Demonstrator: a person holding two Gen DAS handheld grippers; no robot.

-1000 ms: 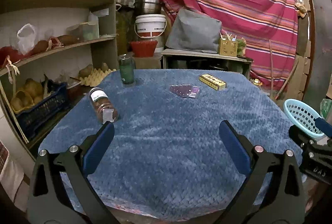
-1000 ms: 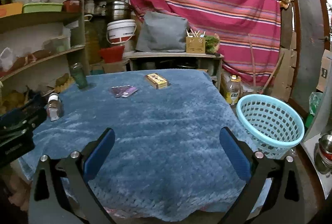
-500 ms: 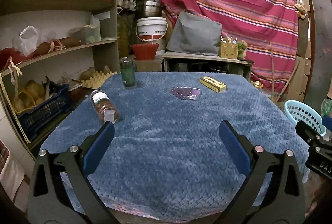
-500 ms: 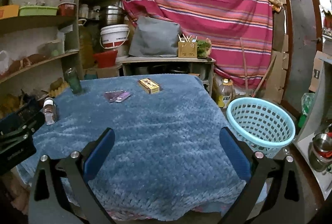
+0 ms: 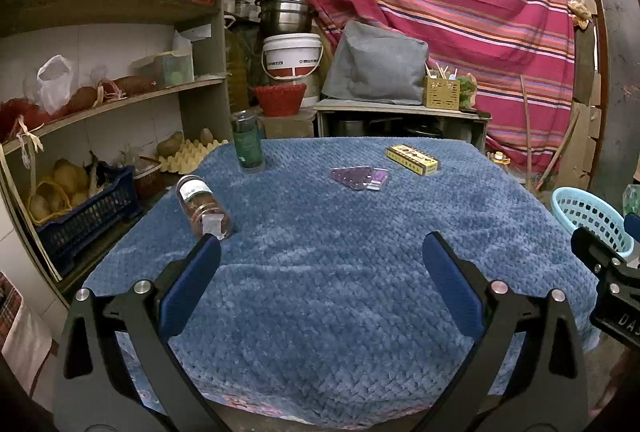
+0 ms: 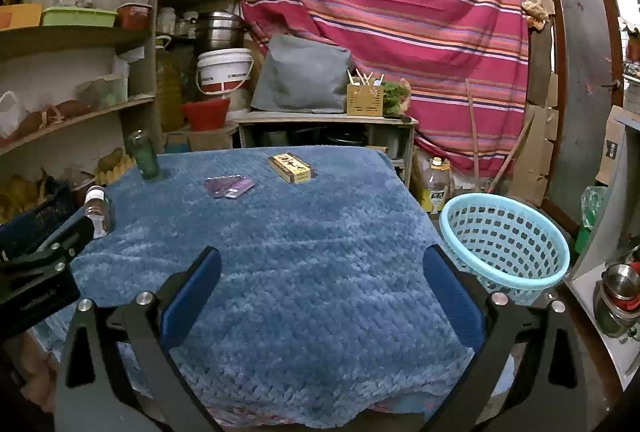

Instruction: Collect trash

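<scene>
On the blue-blanketed table (image 5: 340, 272) lie a tipped brown jar (image 5: 204, 207), an upright green bottle (image 5: 248, 141), a purple wrapper (image 5: 360, 177) and a yellow box (image 5: 412, 159). The right wrist view shows the same jar (image 6: 98, 205), green bottle (image 6: 145, 155), wrapper (image 6: 229, 186) and box (image 6: 290, 167). A light-blue basket (image 6: 506, 244) stands on the floor right of the table, its rim (image 5: 588, 216) also showing in the left view. My left gripper (image 5: 320, 256) is open over the near edge, holding nothing. My right gripper (image 6: 320, 264) is open too, empty.
Shelves (image 5: 100, 103) crowded with produce, tubs and a blue crate run along the left. Behind the table stand a white bucket (image 5: 292, 57), a red bowl, a low cabinet with a grey cushion and a striped curtain. Steel pots (image 6: 616, 292) sit at far right.
Both grippers have drawn back and risen slightly, so the table objects look farther away. Neither gripper has changed its opening, and nothing on the table has moved.
</scene>
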